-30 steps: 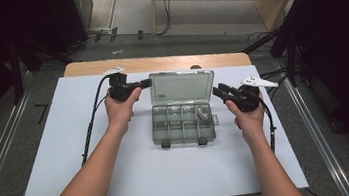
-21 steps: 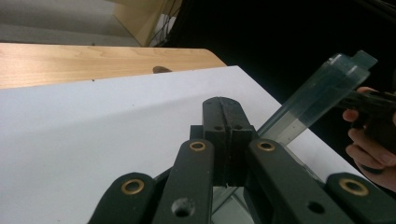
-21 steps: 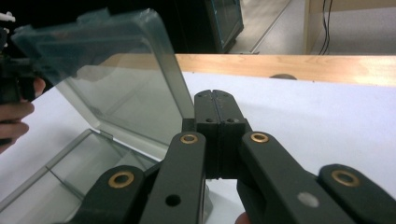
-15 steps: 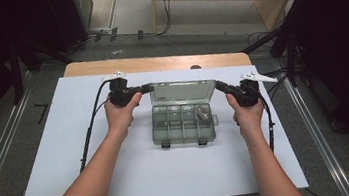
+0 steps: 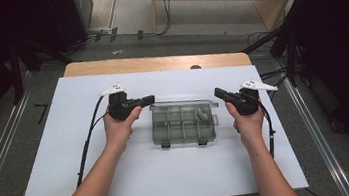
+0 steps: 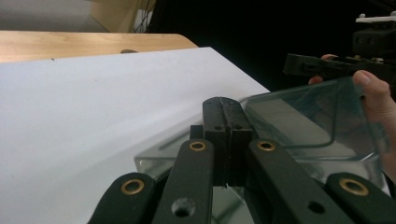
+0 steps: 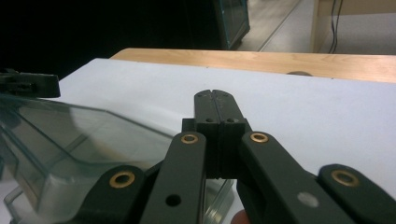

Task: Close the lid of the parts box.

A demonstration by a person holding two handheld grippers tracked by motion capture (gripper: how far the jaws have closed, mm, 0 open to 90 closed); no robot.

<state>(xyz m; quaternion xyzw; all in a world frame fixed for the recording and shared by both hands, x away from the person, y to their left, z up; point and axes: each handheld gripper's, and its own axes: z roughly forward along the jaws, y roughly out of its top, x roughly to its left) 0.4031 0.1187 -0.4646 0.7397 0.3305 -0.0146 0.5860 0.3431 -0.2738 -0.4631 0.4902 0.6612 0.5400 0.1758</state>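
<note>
A clear plastic compartment box (image 5: 184, 123) lay at the centre of the white table sheet (image 5: 59, 162), its transparent lid (image 5: 183, 105) partly lowered toward the tray and its two dark latches (image 5: 166, 144) on the six o'clock edge. The left gripper (image 5: 149, 100) sat at nine o'clock of the box, tip just beside the lid's far left corner, jaws pressed together with nothing between them. The right gripper (image 5: 219, 93) sat at three o'clock, tip just beside the lid's far right corner, its jaws having just closed, also empty. In the left gripper view the shut jaws overlapped the lid's edge (image 6: 299, 116); contact could not be told. A wooden table edge (image 5: 158, 62) showed at twelve o'clock.
</note>
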